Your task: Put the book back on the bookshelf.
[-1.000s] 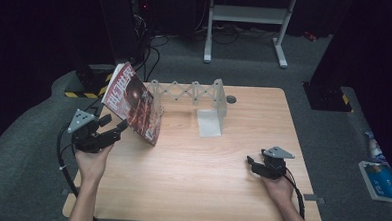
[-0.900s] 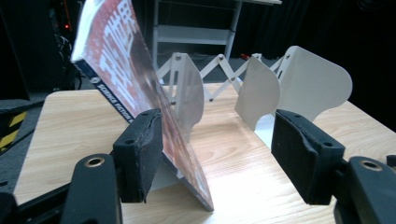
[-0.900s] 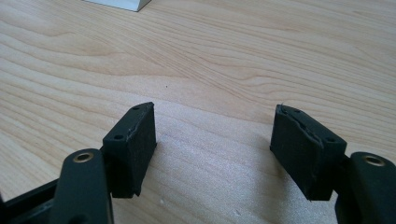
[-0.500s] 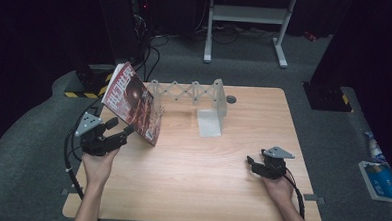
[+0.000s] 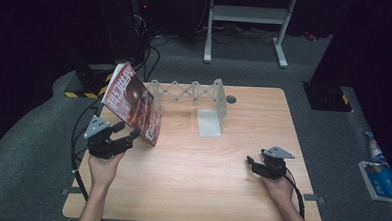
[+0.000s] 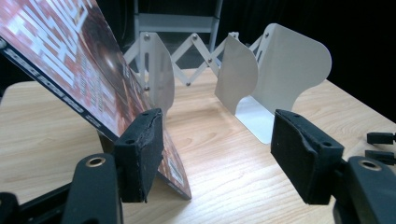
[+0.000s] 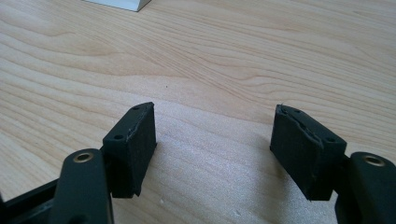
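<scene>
Left tool [image 5: 125, 136], jaws spread wide, sits just beside the lower edge of a red glossy-covered magazine [image 5: 134, 102], which leans tilted against the white metal accordion book rack [image 5: 195, 93] on the wooden tabletop [image 5: 195, 190]. Right tool [image 5: 254, 163], jaws likewise apart and empty, rests well away.

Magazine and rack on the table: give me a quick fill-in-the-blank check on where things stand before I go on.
1. The magazine stands tilted, leaning against the ____ end of the white accordion book rack.
2. The left hand-held gripper has its jaws ____, with one pad beside the magazine's lower edge.
3. The right hand-held gripper sits over bare ____ tabletop, jaws open.

Missing words: left; open; wooden
</scene>
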